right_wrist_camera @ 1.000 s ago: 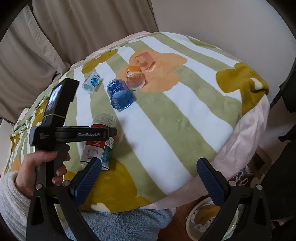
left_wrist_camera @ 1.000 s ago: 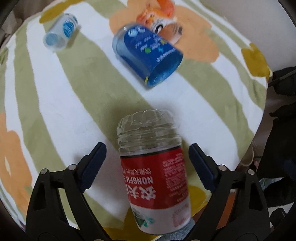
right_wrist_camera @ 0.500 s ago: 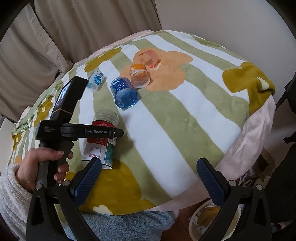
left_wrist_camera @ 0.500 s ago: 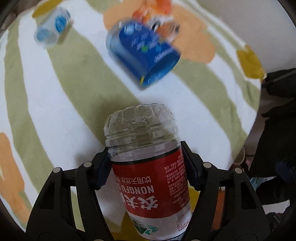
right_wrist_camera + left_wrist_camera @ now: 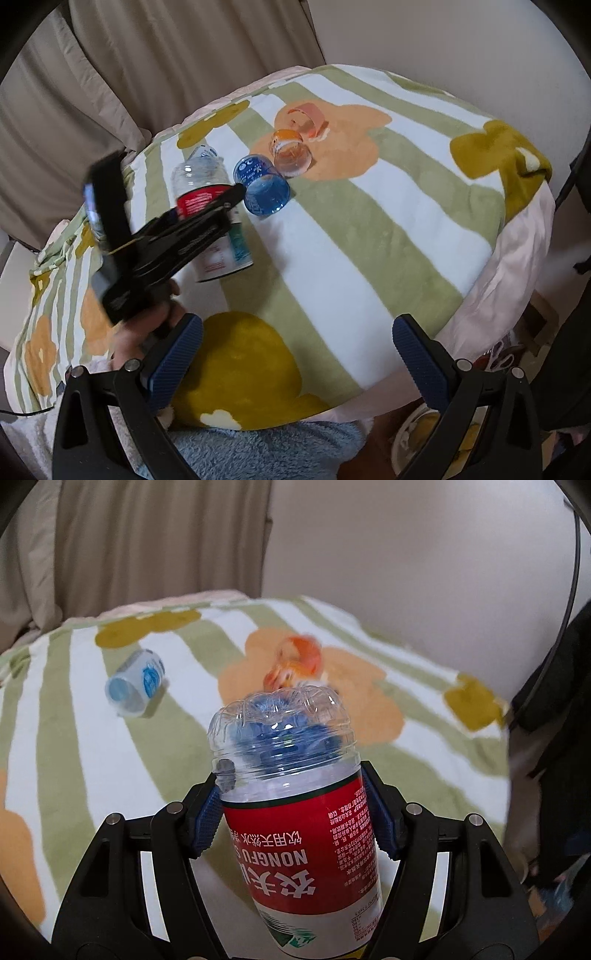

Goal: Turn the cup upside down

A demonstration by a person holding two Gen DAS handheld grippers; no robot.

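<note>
The cup [image 5: 306,849] is a cut clear plastic bottle with a red label. My left gripper [image 5: 295,823] is shut on its red band, one blue pad on each side. In the left wrist view its closed, ribbed end points away from me. The right wrist view shows the cup [image 5: 207,199] held off the striped blanket [image 5: 388,221] and tilted, closed end up and away, open end low. A hand [image 5: 147,328] holds the left gripper [image 5: 177,240]. My right gripper [image 5: 295,354] stays open over the blanket's near edge with nothing between its fingers.
A blue cup [image 5: 264,188] lies on its side beside the held cup. An orange cup [image 5: 290,153] and a pink cup [image 5: 310,118] lie behind it. A small white and blue cup [image 5: 135,686] lies to the left. Curtains and a wall stand behind.
My left gripper closed on the red-labelled cup, then lifted and tilted it off the blanket, so its view swung up toward the wall. The right gripper has barely moved.
</note>
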